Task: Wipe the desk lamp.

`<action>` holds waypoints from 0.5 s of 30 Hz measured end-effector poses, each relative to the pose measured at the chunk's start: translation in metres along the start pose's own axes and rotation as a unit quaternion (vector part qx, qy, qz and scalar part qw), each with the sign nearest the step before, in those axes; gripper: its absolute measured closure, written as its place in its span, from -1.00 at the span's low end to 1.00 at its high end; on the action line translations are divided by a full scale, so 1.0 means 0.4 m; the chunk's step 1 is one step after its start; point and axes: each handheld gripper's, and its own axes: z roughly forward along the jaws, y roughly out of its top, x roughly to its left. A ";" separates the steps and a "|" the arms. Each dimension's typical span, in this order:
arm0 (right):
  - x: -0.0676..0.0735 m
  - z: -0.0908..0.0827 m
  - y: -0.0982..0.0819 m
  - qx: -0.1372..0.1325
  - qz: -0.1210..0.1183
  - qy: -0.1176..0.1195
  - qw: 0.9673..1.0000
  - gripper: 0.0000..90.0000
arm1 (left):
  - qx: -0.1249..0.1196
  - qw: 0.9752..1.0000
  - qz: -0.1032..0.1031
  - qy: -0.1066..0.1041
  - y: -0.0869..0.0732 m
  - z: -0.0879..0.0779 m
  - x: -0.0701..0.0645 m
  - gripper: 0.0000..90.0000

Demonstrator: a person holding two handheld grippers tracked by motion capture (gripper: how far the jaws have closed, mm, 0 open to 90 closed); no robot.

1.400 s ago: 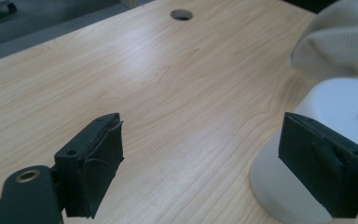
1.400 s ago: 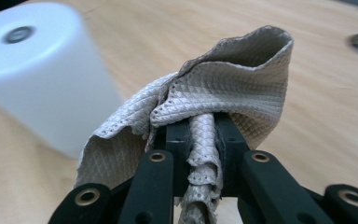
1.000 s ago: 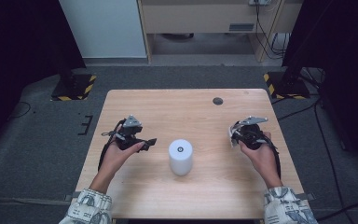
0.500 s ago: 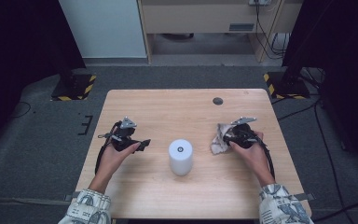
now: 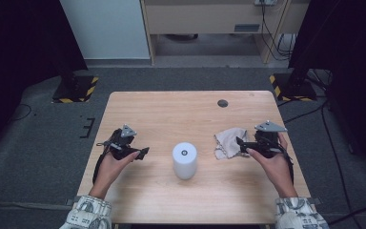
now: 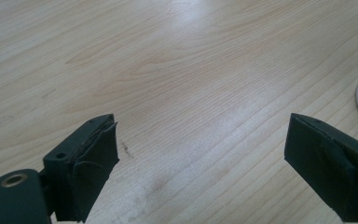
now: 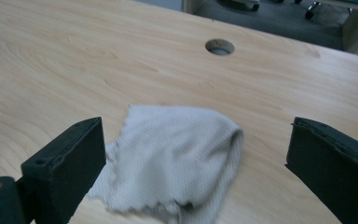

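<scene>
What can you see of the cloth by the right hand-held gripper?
The cloth is a small, pale grey piece with a fine dotted weave and a zigzag-cut edge. It lies crumpled and partly folded on the wooden table, right of the white cylinder. The right hand-held gripper has just been opening; its jaws stand wide, not pressing it.

Patterned cuffs (image 5: 86, 212); black claws under grey three-cornered plates (image 5: 270, 126).

On the table (image 5: 171, 114), the cloth (image 5: 228, 142) lies right of the cylinder (image 5: 185, 160).
</scene>
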 end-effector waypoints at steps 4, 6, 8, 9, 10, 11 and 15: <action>-0.011 -0.010 -0.049 0.017 0.003 -0.004 1.000 -0.85 | 0.028 1.000 0.008 0.003 -0.014 0.019 0.001 -0.84; -0.013 -0.010 -0.075 0.036 -0.003 0.001 0.999 -0.83 | 0.045 0.999 0.015 0.007 -0.024 0.030 0.001 -0.85; -0.016 -0.004 -0.099 0.061 -0.002 0.002 0.998 -0.82 | 0.050 0.999 0.017 0.012 -0.031 0.035 0.001 -0.85; -0.017 -0.001 -0.111 0.074 0.000 0.002 0.997 -0.81 | 0.052 0.998 0.016 0.013 -0.033 0.036 0.003 -0.85; -0.018 0.002 -0.122 0.086 0.006 0.000 0.996 -0.81 | 0.053 0.998 0.014 0.012 -0.035 0.037 0.005 -0.85; -0.022 0.004 -0.133 0.098 0.008 0.000 0.995 -0.81 | 0.055 0.998 0.012 0.010 -0.037 0.039 0.007 -0.86; -0.047 0.000 -0.162 0.112 0.035 -0.005 0.993 -0.81 | 0.069 0.998 -0.001 0.007 -0.054 0.056 0.024 -0.88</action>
